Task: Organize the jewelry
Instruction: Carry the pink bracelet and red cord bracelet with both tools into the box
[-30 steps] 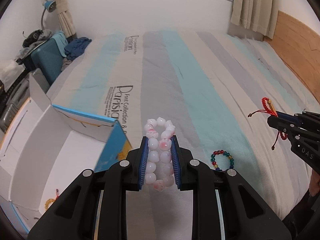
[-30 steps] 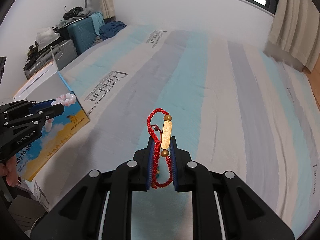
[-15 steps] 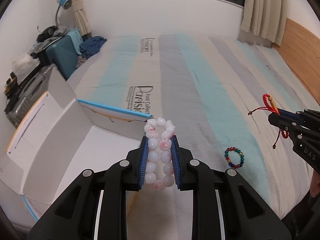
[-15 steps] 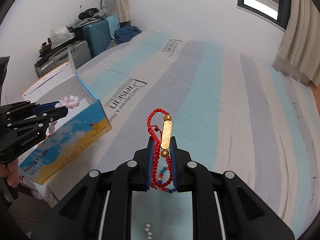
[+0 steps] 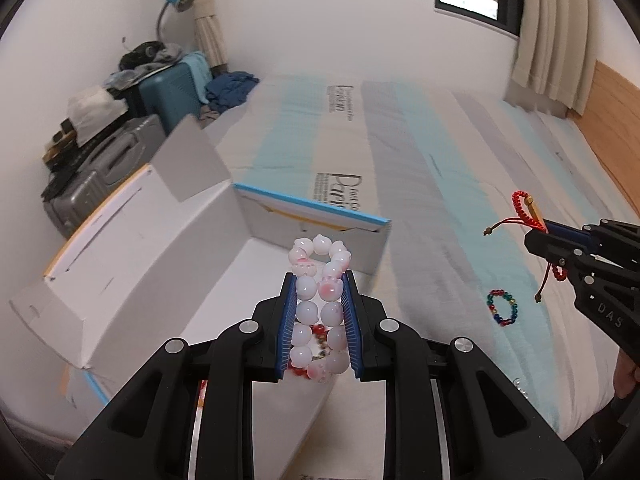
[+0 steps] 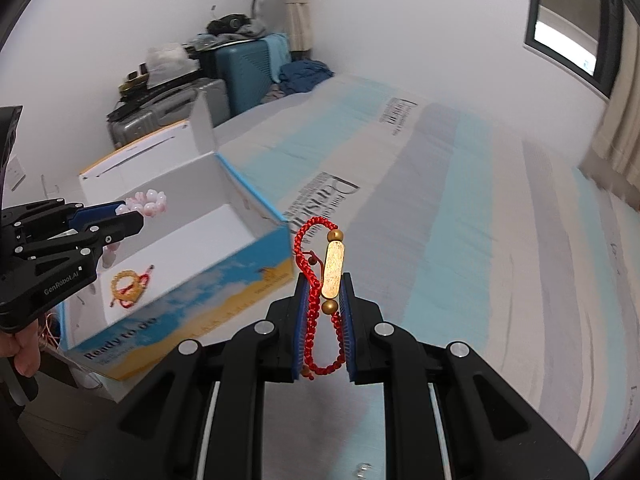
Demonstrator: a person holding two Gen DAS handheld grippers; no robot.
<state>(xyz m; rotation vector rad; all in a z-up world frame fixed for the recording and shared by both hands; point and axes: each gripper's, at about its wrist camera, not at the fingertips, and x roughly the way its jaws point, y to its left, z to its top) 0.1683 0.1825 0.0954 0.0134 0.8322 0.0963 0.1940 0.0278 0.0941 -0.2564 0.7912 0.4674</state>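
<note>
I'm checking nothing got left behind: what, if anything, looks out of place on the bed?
One multicoloured bead bracelet lies loose on the striped bedspread, outside the open box, where an orange bracelet already sits. A few tiny pearly beads also lie stray near the bed's front edge.

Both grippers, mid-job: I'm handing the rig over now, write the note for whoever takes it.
Left gripper: shut on the pink bead bracelet, held over the open box.
Right gripper: shut on the red cord bracelet, above the bed, not yet at the box.
Done: one yellow bead bracelet lies in the box.
Left: drop both held bracelets in, then fetch the multicolour bead ring from the bed.
</note>
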